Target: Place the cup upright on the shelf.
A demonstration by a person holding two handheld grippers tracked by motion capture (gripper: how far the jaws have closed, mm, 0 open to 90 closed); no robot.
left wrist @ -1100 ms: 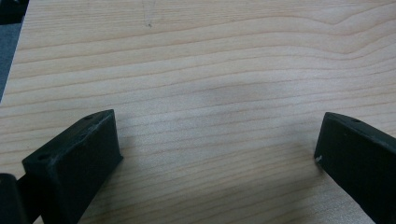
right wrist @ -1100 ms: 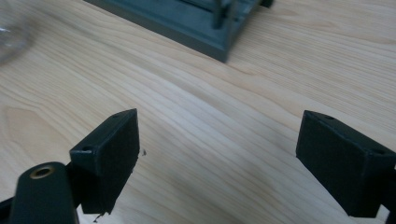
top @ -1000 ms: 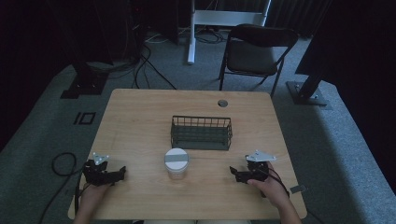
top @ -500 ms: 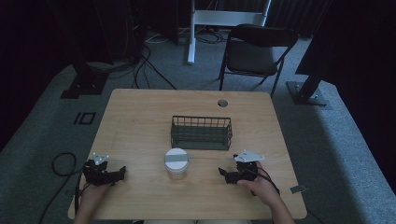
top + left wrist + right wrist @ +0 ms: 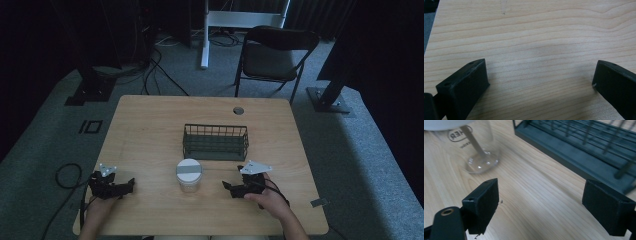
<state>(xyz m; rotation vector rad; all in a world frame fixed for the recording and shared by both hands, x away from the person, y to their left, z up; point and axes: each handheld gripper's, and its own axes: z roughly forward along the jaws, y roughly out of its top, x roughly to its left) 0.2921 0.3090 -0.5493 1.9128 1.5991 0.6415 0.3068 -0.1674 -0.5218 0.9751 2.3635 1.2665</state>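
A clear glass jar (image 5: 189,176) with a round white lid stands on the pale grained wooden worktop (image 5: 150,130), just before a dark wire basket (image 5: 215,142). The right tongs (image 5: 229,186) gape near the jar, jaws spread and gripping nothing. The left tongs (image 5: 131,182) sit released, well apart.

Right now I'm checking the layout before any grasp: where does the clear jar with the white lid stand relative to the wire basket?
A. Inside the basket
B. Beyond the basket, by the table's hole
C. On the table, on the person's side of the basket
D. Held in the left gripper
C: in the high view the jar stands on the table, nearer the person than the wire basket and apart from it.
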